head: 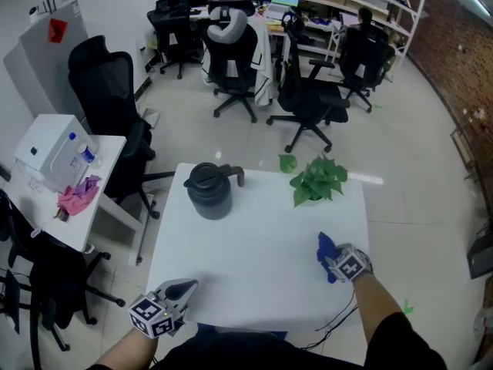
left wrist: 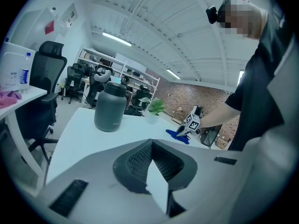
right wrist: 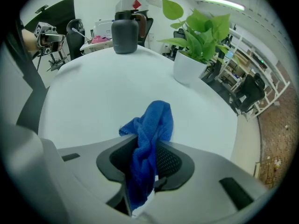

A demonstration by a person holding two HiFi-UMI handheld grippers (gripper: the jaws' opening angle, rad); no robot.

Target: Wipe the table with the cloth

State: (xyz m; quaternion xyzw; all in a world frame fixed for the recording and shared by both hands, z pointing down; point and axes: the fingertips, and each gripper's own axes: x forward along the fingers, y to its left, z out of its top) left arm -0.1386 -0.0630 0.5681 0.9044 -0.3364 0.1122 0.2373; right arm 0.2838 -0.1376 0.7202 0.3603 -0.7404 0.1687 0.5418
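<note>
A blue cloth (head: 326,247) lies bunched on the white table (head: 254,276) near its right edge. My right gripper (head: 331,262) points steeply down at it and is shut on it. In the right gripper view the cloth (right wrist: 154,120) runs up between the jaws of the right gripper (right wrist: 148,149) and drapes forward onto the table (right wrist: 93,97). My left gripper (head: 185,286) rests at the table's near left corner, shut, with nothing in it. In the left gripper view the left gripper (left wrist: 150,143) has its tips together, and the cloth (left wrist: 177,134) shows far off under the right gripper.
A dark lidded jug (head: 209,191) stands at the table's far left. A potted green plant (head: 316,179) stands at the far right, close behind the cloth. A side desk (head: 69,206) with a white box and a pink rag is at the left. Office chairs (head: 308,99) stand beyond.
</note>
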